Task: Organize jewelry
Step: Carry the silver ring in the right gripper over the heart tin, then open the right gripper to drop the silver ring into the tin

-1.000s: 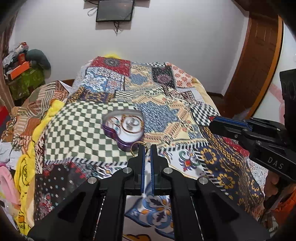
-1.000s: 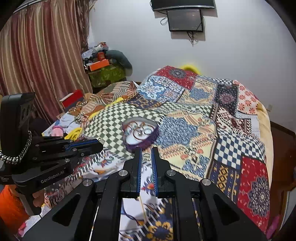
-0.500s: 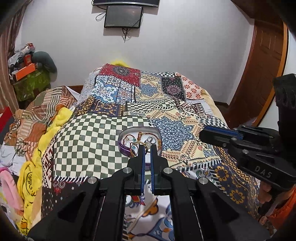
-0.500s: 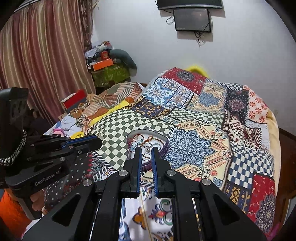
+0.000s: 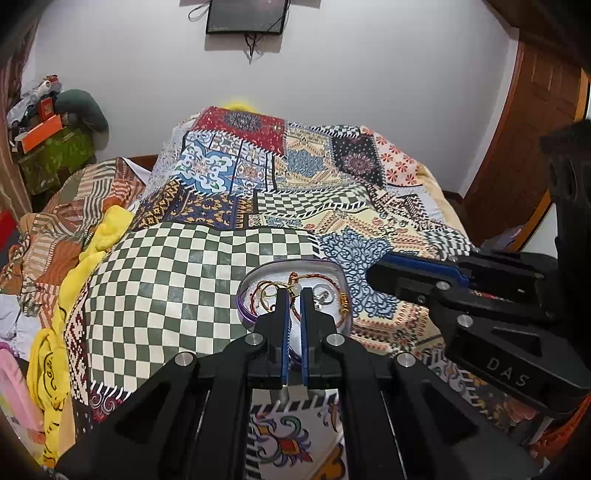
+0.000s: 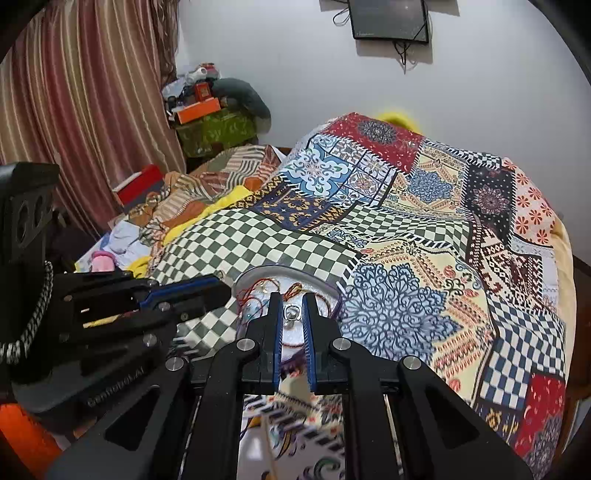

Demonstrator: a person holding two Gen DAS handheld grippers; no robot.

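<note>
The jewelry dish (image 5: 325, 266) is sitting on the bedspread (image 5: 166, 280), bracelets (image 5: 275, 291) lying inside; the wall screen (image 5: 246, 15) is hanging at twelve o'clock, clutter (image 5: 44, 125) piling at ten

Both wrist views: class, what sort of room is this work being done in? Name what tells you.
Most likely a bedroom in a home. A bed under a patchwork bedspread fills both views, striped curtains hang at one side, and a small screen is mounted on the wall.

White wall (image 5: 369, 74) with mounted screen (image 5: 246, 16), striped curtain (image 6: 81, 110), wooden door (image 5: 532, 140).
</note>
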